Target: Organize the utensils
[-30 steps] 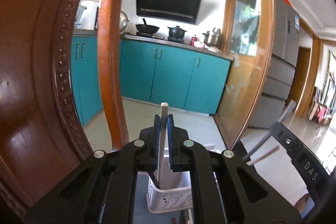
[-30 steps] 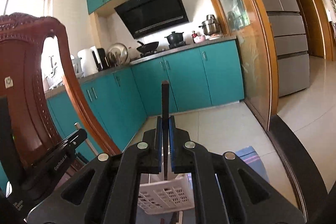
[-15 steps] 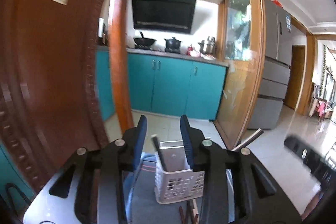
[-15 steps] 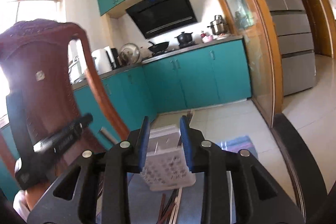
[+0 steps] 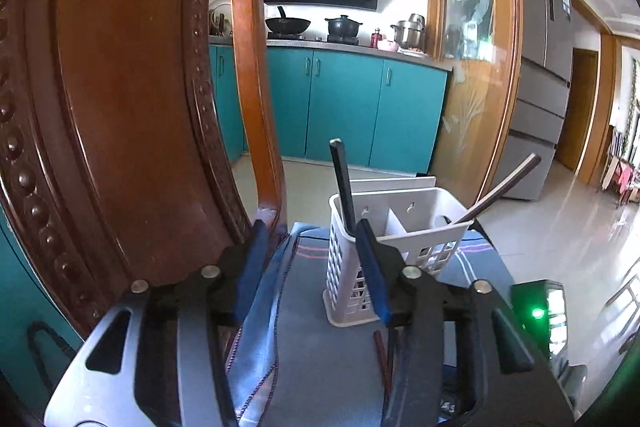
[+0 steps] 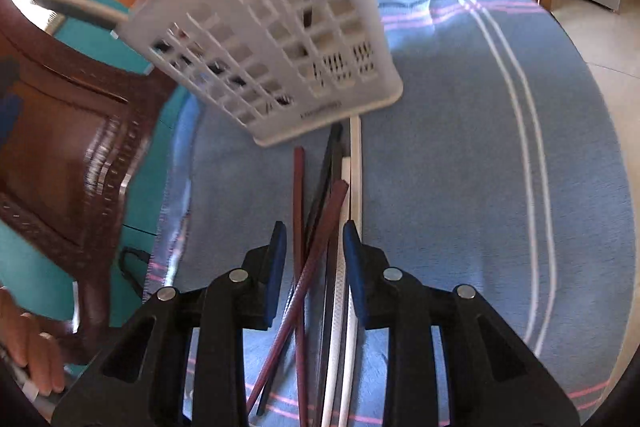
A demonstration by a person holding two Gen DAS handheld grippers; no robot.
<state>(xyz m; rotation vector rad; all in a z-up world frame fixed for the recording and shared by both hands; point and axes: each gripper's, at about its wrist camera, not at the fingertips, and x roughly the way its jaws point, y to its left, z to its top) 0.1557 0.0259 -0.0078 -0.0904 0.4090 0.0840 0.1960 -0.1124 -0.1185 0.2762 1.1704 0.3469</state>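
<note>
Our left gripper [image 5: 312, 251] stands parted and empty, its jaws having just been opening, with nothing between them. Just beyond it the white utensil basket [image 5: 416, 227] sits upright on the blue towel [image 5: 320, 355], holding a dark chopstick [image 5: 342, 183] and a brown chopstick [image 5: 500, 187]. Our right gripper [image 6: 314, 243] hangs released over the loose chopsticks [image 6: 320, 227] lying before the basket, pads straddling several without pressing. A carved wooden chair [image 5: 120, 99] stands at the left.

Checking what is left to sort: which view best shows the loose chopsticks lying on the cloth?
The right wrist view: the loose chopsticks lie in full sight on the blue cloth, in front of the white basket. The left wrist view shows only their tips behind its tongs.
</note>
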